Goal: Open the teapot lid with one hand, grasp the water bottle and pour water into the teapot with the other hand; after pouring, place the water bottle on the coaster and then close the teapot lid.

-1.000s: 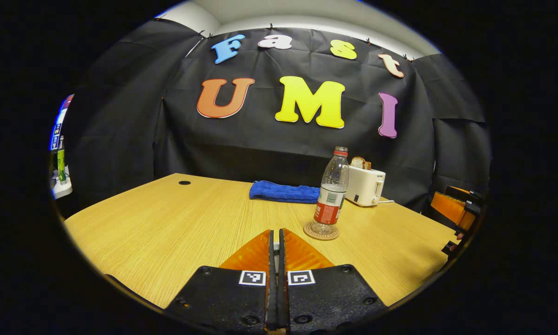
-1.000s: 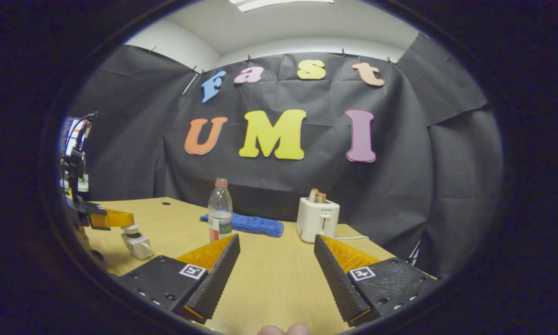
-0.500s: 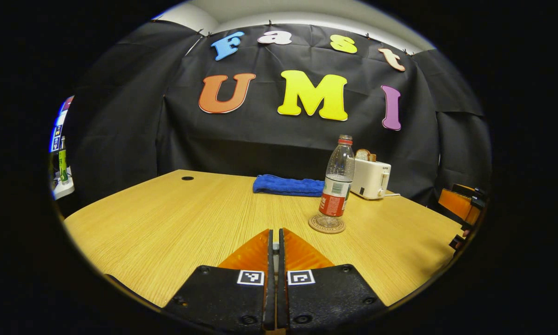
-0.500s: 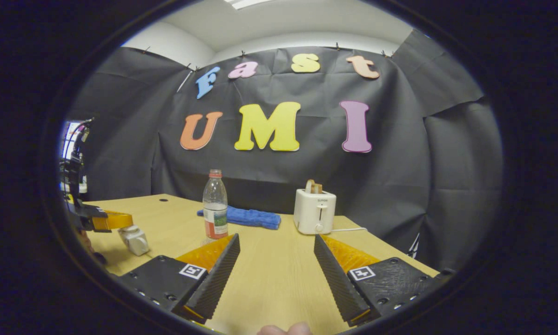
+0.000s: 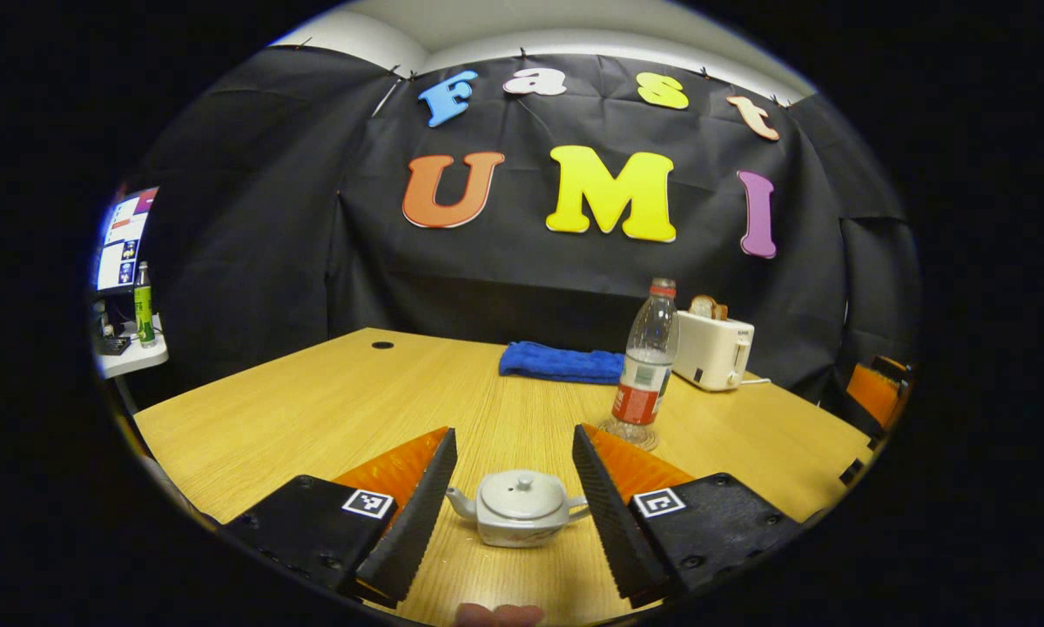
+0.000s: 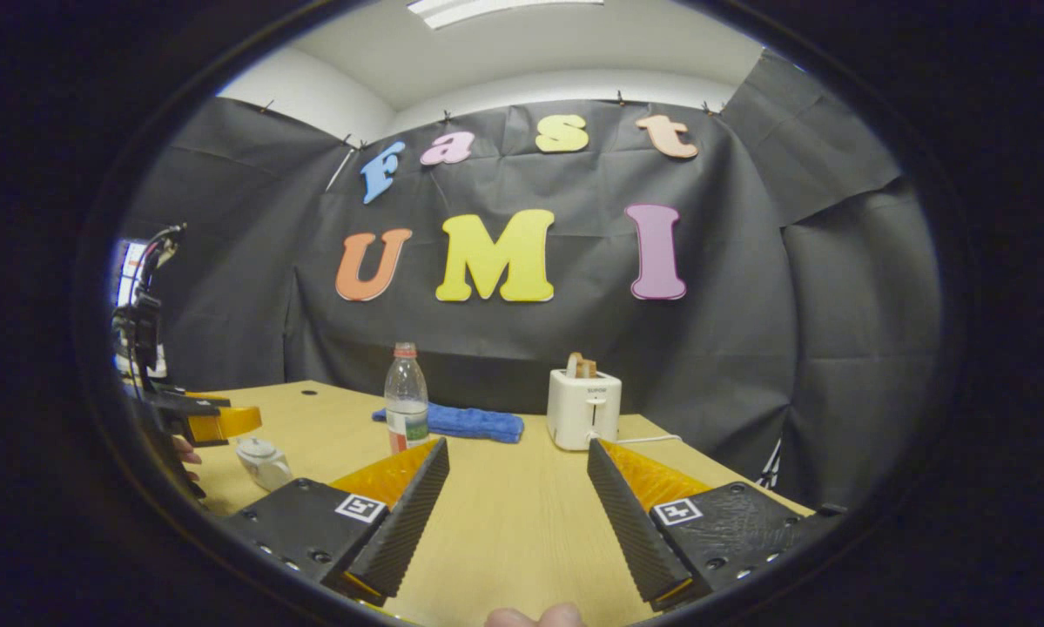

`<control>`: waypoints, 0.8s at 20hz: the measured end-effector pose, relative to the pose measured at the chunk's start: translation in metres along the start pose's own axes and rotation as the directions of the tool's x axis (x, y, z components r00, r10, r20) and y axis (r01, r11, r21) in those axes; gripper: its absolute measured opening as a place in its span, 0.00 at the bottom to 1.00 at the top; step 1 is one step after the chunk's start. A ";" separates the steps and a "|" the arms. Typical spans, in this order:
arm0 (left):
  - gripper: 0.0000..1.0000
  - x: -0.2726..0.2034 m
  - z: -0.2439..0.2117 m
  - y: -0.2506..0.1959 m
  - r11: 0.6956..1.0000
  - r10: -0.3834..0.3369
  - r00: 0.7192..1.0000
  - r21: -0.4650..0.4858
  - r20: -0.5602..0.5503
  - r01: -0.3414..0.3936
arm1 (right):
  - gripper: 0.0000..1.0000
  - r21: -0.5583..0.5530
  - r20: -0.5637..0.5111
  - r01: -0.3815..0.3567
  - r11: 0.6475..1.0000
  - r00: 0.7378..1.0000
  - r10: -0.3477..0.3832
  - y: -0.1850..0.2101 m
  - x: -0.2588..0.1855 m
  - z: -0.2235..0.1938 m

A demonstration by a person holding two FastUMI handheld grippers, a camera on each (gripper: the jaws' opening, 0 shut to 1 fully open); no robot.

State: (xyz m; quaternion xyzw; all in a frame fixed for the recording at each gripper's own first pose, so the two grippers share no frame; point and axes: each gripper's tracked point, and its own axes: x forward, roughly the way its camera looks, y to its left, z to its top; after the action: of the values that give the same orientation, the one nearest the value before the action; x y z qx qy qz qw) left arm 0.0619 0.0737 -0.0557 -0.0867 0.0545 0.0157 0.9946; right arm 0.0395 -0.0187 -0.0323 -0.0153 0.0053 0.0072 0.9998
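Last step looks done: lid sits on the teapot between your left tool's wide-spread fingers, right tool also wide, empty—back both off.

On my wooden worktop a folded blue towel lies at the far edge. Right of it stands a white toaster holding bread. A green bottle stands on a side shelf.

Teapot before water bottle
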 end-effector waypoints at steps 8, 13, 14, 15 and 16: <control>0.98 -0.061 0.062 -0.051 0.997 -0.009 0.994 0.082 0.109 0.000 | 0.95 0.070 0.017 0.004 0.998 1.000 -0.006 -0.001 -0.022 0.034; 0.98 -0.079 0.068 -0.075 0.990 -0.034 0.990 0.140 0.134 0.015 | 0.98 0.061 0.028 0.024 0.998 0.999 -0.025 -0.007 -0.042 0.044; 0.98 -0.081 0.065 -0.077 0.990 -0.034 0.991 0.141 0.131 0.015 | 0.95 0.066 0.017 0.027 0.997 0.999 -0.028 -0.007 -0.046 0.043; 0.98 -0.084 0.064 -0.079 0.989 -0.032 0.991 0.144 0.131 0.013 | 0.95 0.070 0.006 0.027 0.997 1.000 -0.027 -0.004 -0.049 0.042; 0.98 -0.084 0.064 -0.079 0.988 -0.031 0.991 0.156 0.129 0.010 | 0.96 0.068 0.003 0.029 0.997 1.000 -0.030 -0.002 -0.052 0.042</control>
State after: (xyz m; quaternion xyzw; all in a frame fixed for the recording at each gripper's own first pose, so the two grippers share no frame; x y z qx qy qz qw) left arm -0.0116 0.0053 0.0300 -0.0084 -0.0108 0.0069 0.9999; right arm -0.0119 -0.0198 0.0102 0.0186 0.0033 -0.0078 0.9998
